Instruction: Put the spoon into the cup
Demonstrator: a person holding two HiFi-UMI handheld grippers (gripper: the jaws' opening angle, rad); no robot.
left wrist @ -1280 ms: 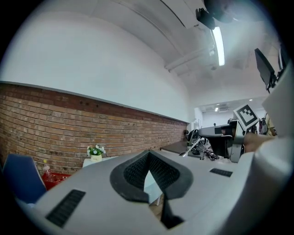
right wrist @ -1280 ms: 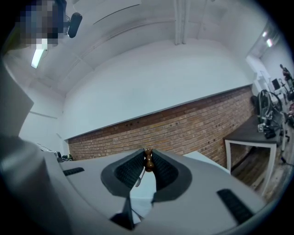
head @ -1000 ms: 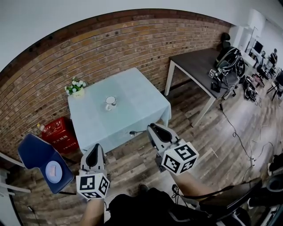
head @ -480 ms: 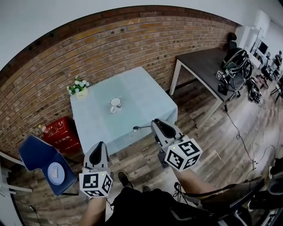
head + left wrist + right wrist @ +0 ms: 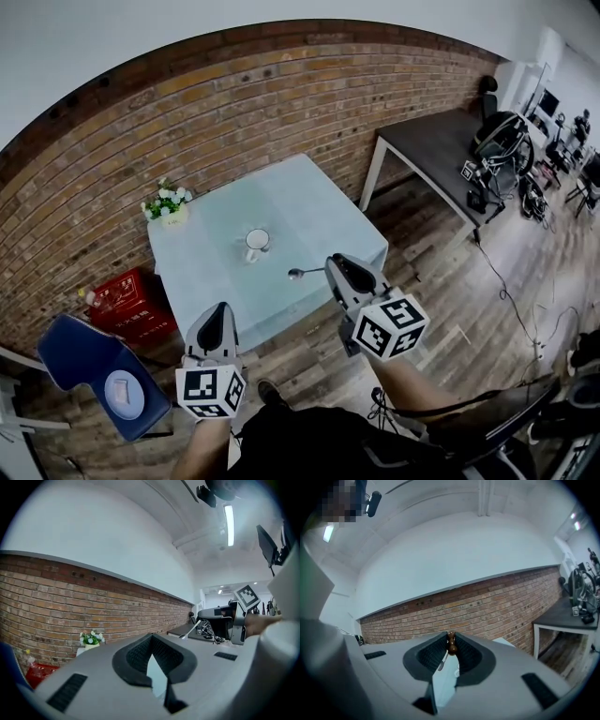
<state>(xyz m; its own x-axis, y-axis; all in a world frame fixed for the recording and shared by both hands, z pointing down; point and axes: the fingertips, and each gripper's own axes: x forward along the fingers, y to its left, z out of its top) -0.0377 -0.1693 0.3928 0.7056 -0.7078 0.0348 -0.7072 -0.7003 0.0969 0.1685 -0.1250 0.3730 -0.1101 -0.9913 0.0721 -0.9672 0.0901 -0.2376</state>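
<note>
A white cup (image 5: 256, 243) stands in the middle of a table covered with a pale blue cloth (image 5: 309, 211). My right gripper (image 5: 330, 265) is shut on the spoon (image 5: 305, 273). The spoon's metal bowl points left over the table's near edge, a short way right of the cup and nearer to me. In the right gripper view the spoon's brown handle end (image 5: 451, 645) sits pinched between the pads. My left gripper (image 5: 221, 310) hangs in front of the table's near left side, jaws shut, nothing in them. From the left gripper view the spoon (image 5: 192, 629) sticks out of the right gripper (image 5: 233, 620).
A small pot of white flowers (image 5: 169, 206) stands at the table's far left corner. A red crate (image 5: 128, 295) and a blue chair (image 5: 89, 361) are on the floor at left. A dark table (image 5: 436, 141) with gear stands at right, the brick wall (image 5: 234, 112) behind.
Both grippers have come forward toward the table together with my head. The spoon's bowl now reaches over the table's near edge. Neither gripper's jaws have changed.
</note>
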